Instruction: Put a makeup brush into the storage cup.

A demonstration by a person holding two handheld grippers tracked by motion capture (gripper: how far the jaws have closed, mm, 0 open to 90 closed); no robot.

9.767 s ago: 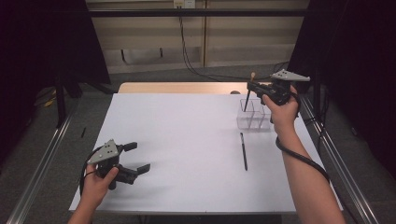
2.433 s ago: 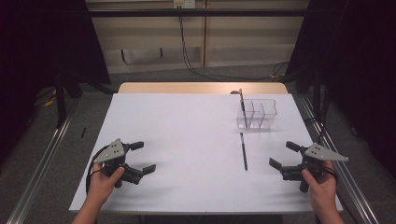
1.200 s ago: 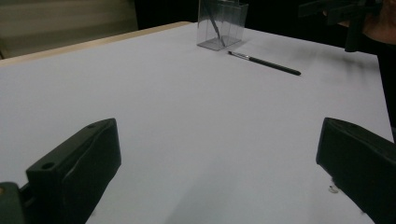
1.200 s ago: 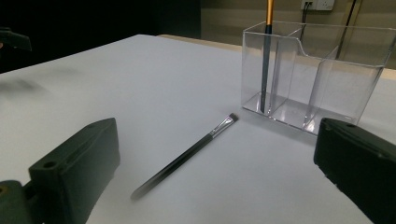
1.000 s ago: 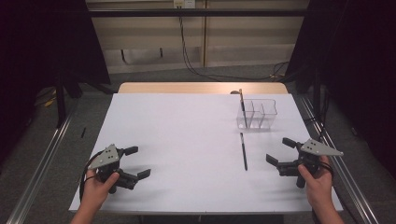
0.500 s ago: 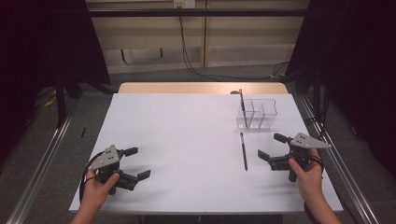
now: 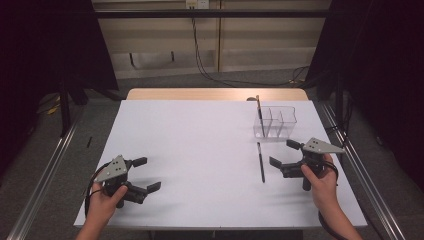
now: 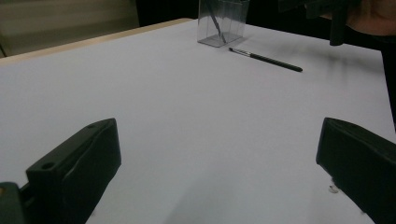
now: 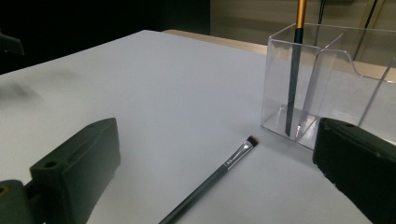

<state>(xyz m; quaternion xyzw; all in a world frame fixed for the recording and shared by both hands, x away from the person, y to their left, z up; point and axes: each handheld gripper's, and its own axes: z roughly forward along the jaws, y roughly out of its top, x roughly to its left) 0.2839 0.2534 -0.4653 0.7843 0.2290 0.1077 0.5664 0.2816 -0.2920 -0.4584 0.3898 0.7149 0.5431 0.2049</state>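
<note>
Black and slim, the makeup brush lies flat on the white table in the high view, just left of the right gripper, jaws spread; the left gripper rests well apart, jaws also spread. From the left gripper view, the brush lies beside the clear organizer. In the right gripper view, its bristles point toward the organizer, which holds another brush upright.

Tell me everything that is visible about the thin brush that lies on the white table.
The brush is slim, with a long dark handle, a silvery metal ferrule and a small short tuft at its tip. It lies flat on the white table, its tuft end towards the clear plastic holder and close to it, apparently not touching. Nothing grips it: the right gripper is beside it with jaws open, apart from the handle.
</note>
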